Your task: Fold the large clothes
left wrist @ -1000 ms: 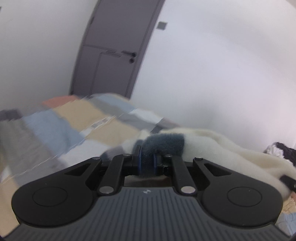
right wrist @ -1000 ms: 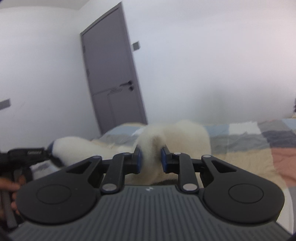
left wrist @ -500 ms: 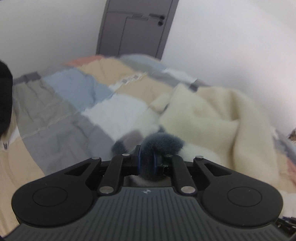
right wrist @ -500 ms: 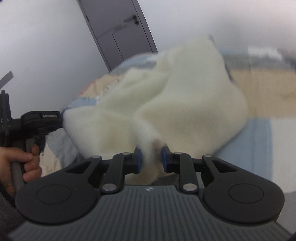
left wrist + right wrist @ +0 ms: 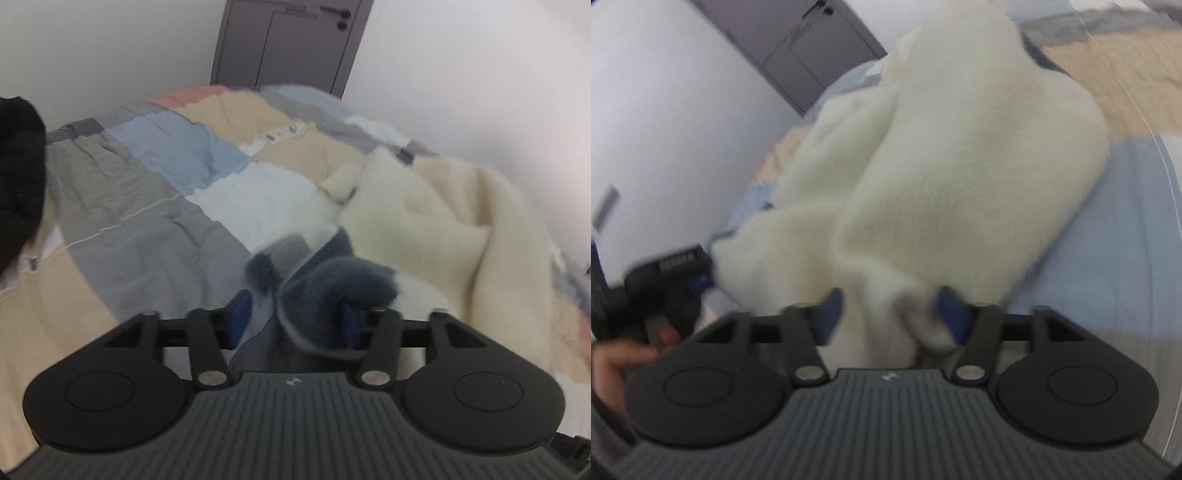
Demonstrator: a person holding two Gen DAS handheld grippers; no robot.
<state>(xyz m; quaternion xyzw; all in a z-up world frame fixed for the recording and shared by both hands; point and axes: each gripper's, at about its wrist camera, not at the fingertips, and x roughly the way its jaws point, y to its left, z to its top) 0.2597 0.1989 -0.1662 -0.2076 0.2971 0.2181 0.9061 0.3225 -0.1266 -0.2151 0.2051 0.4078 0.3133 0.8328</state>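
- The left gripper (image 5: 295, 317) has just been opening; the fleece garment's grey-blue cuff (image 5: 332, 284) lies loose between its spread jaws.
- The right gripper (image 5: 890, 314) has just been opening too, cream fleece (image 5: 942, 166) slack between its jaws.
- The garment's bulk lies ahead of both on the patchwork bedspread (image 5: 147, 206), its near edge running gripper to gripper.

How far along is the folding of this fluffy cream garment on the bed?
Barely begun. The cream garment lies rumpled on the patchwork bedspread. Both the left tool and right tool have just been opening, fabric loose between them. Spreading and folding remain.
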